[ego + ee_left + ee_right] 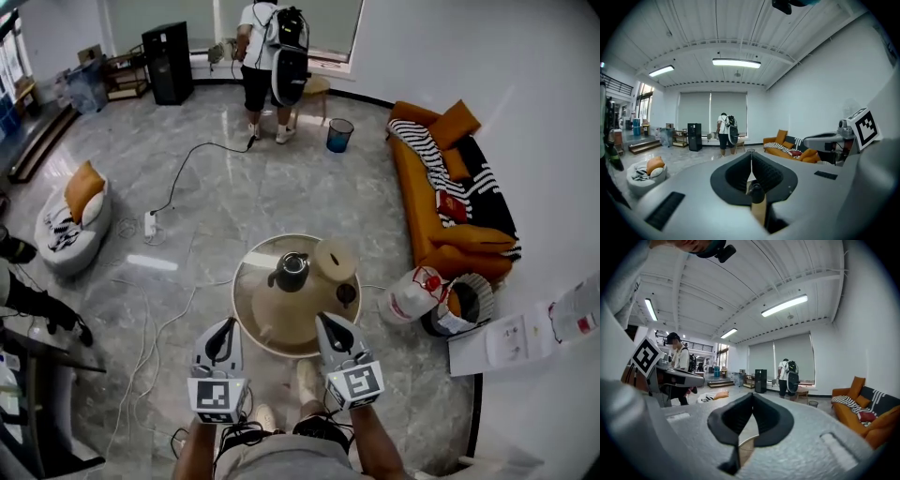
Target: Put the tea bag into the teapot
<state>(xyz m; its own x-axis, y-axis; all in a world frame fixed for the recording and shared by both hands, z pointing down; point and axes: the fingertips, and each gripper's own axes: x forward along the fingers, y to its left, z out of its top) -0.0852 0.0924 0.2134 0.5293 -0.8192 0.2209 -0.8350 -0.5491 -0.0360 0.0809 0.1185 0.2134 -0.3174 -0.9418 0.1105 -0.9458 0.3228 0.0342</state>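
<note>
Two grippers hang side by side over the near edge of a round table (246,281) in the head view, and neither holds anything. The left gripper (229,324) has its jaws pressed together at the tips with nothing between them, as its own view confirms (751,154). The right gripper (322,318) likewise has its jaws closed on empty air (751,395). On the table, beyond both grippers, stands a dark teapot (291,270). Its top is too small and dark to tell what is inside. Just right of it stands a beige cylinder (335,259), and nearer the right gripper sits a small dark cup (346,293) whose contents cannot be made out. The tea bag cannot be picked out in any view. On the floor to the right of the table a white bag (412,293) with red print leans against a round basket (472,298) that holds something orange. Farther back a blue bin (339,135) stands near a person (262,58) with a backpack, and what the bin contains is not visible. An orange sofa (433,220) along the right wall carries a striped blanket and cushions.
</note>
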